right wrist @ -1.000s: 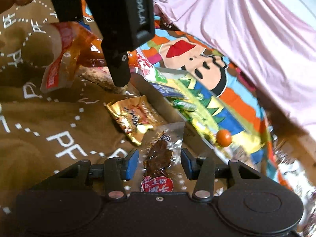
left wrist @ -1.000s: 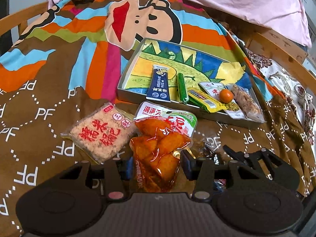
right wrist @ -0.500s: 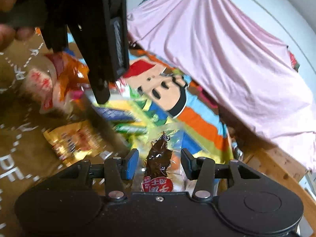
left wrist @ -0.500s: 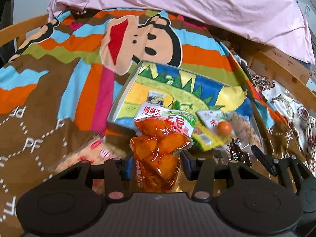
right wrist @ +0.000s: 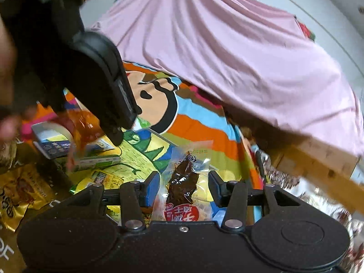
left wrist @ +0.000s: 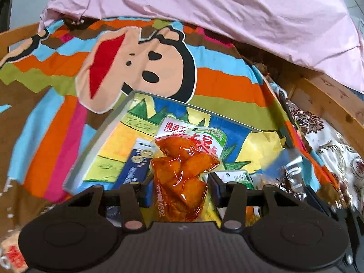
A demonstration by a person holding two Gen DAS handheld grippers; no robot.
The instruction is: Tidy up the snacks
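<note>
Snacks are held in both grippers above a shallow tray [left wrist: 97, 145] whose floor is painted with green, yellow and blue shapes. The left gripper [left wrist: 179, 187] has its fingers closed narrowly on an orange snack pouch [left wrist: 182, 173], a clear pack of orange chunks in red sauce with a white-and-green printed top; the pouch stands up between the fingers over the near middle of the tray. The right gripper [right wrist: 182, 190] has its fingers pinched on a dark jerky packet [right wrist: 183, 182], a clear sleeve with a brown piece inside and a red label at its lower end, held over the tray's right part. In the tray, a dark blue packet [left wrist: 134, 170] lies just behind the orange pouch, and a yellow-green wrapper [right wrist: 102, 178] lies near the front edge. Outside the tray, a gold foil packet [right wrist: 18, 195] rests on the brown blanket [left wrist: 13, 200]. The blanket's striped part with a cartoon face [left wrist: 136, 63] spreads behind the tray, and a pink sheet [left wrist: 227, 9] lies beyond it.
</note>
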